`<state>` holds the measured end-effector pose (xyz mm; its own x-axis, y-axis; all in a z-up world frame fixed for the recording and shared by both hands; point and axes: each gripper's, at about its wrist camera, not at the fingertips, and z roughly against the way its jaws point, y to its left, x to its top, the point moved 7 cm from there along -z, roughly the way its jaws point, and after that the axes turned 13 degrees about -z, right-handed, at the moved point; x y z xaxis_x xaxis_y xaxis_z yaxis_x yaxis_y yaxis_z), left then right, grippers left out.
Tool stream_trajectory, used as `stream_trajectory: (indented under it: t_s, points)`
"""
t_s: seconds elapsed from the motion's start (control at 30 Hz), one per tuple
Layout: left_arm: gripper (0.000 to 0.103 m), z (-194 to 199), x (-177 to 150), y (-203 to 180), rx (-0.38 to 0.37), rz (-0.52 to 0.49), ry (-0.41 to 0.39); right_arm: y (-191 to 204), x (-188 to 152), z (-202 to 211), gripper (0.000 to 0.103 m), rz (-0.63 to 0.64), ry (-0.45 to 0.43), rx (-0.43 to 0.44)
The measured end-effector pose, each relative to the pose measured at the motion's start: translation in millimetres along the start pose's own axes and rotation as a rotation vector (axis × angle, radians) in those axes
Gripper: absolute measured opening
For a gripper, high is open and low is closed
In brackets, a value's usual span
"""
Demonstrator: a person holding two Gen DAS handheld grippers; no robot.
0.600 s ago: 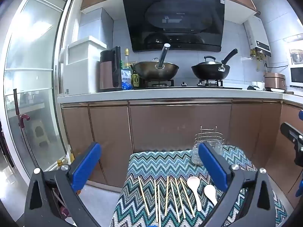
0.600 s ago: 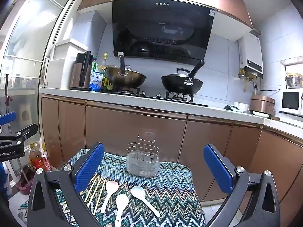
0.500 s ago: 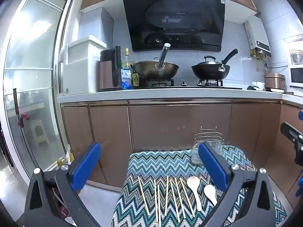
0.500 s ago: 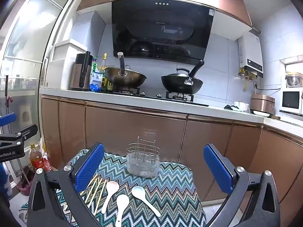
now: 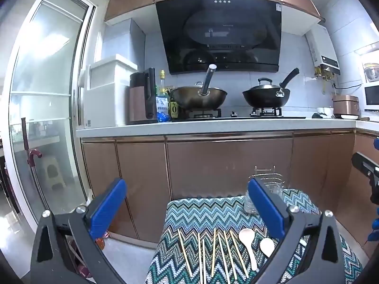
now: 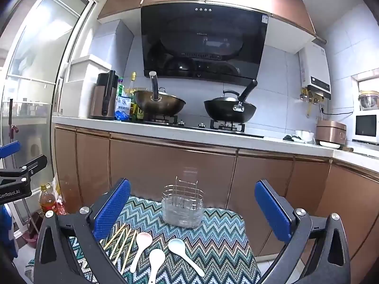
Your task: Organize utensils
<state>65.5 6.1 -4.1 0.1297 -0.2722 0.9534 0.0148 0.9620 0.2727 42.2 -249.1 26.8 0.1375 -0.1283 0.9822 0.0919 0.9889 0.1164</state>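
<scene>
Several wooden chopsticks [image 5: 214, 252] lie side by side on a small table with a zigzag cloth [image 5: 208, 213]. Three white spoons [image 6: 142, 243] lie to their right; two show in the left wrist view [image 5: 247, 239]. A wire and clear plastic utensil holder [image 6: 182, 207] stands upright at the table's far edge, also in the left wrist view [image 5: 268, 187]. My left gripper [image 5: 187, 210] is open and empty, above the table's near left. My right gripper [image 6: 193, 210] is open and empty, above the spoons, short of the holder.
A kitchen counter [image 5: 213, 124] with brown cabinets runs behind the table, carrying two woks [image 5: 199, 97], bottles and a kettle. A glass sliding door [image 5: 40, 118] is on the left. An oil bottle [image 6: 47, 200] stands on the floor left of the table.
</scene>
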Motion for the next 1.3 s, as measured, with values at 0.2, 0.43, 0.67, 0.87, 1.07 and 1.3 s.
stream_trajectory:
  t_s: [0.2, 0.43, 0.67, 0.87, 1.07, 1.3]
  points:
    - [0.103, 0, 11, 8, 0.014, 0.009, -0.012, 1, 8, -1, 0.103, -0.005, -0.016, 0.021]
    - [0.103, -4, 20, 17, 0.041, 0.029, -0.013, 2, 16, -6, 0.103, -0.012, -0.030, 0.034]
    - [0.103, -7, 30, 20, 0.053, 0.053, -0.023, 0, 20, -10, 0.103, -0.017, -0.029, 0.054]
    - [0.103, -14, 29, 20, 0.054, 0.068, 0.004, -4, 23, -9, 0.103, -0.028, -0.043, 0.074]
    - [0.103, -19, 28, 20, 0.087, 0.050, 0.019, -9, 23, -12, 0.103, -0.038, -0.051, 0.076]
    - [0.103, -31, 26, 22, 0.091, 0.060, 0.038, -17, 22, -23, 0.103, -0.035, -0.038, 0.064]
